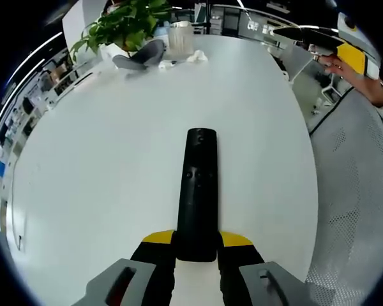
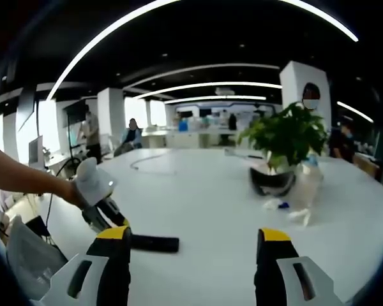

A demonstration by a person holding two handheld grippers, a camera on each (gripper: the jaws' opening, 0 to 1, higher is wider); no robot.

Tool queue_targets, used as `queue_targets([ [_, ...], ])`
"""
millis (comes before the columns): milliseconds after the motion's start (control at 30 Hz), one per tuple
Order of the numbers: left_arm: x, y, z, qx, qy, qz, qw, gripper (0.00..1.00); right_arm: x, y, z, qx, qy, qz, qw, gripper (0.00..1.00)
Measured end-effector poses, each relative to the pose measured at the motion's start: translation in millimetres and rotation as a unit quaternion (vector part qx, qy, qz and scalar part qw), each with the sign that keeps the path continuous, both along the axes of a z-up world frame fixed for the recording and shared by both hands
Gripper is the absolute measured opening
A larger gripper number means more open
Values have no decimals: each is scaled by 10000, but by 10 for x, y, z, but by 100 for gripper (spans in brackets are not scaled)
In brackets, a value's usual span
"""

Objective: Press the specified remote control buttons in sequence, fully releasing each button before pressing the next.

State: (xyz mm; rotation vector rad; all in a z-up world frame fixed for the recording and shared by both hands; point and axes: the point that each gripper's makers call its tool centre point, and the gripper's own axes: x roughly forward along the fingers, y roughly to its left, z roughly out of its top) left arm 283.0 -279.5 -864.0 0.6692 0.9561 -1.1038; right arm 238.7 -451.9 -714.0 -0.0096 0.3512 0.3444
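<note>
Left gripper view: left gripper (image 1: 196, 245) has its yellow-tipped jaws clamped on the near end of the remote (image 1: 198, 191), a slim matte-black bar with small buttons mid-body, lying flat on the smooth white table (image 1: 102, 191) and pointing away. Far end of the table: leafy potted plant (image 1: 124, 25), grey curved object (image 1: 142, 55), clear ribbed container (image 1: 180, 37), crumpled white bits. Right gripper (image 1: 319, 39) is up at top right, held in a hand, off the table; mesh chair back at right. Right gripper view: right gripper (image 2: 195, 252) jaws wide apart, nothing between them, above the table. Remote (image 2: 154, 243) low left, held by the left gripper (image 2: 108, 220). Plant (image 2: 284, 137) at right.
</note>
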Motion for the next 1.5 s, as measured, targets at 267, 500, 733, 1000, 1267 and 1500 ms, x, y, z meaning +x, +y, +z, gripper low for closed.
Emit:
queue_targets([
  [267,84,5,-1,101,31,-93,9999,24,-2,-2,-1,-12,-5,-6,10000,79],
  [500,160,26,1,182,52,-218,9996,24,-4,-6,-16,-21,24,-18,10000,79],
  [733,246,51,-5,286,65,-340,9990,24,1,-17,-19,-27,39,-48,10000,79],
  [1000,351,78,-7,388,87,-450,9982,24,3,-31,-27,-54,53,-83,9999,79],
  [1267,454,90,-11,559,131,-635,9963,24,10,-40,-25,-54,46,-104,9999,79],
  [1500,581,114,-14,713,156,-742,9946,24,15,-38,-25,-39,48,-96,9999,78],
])
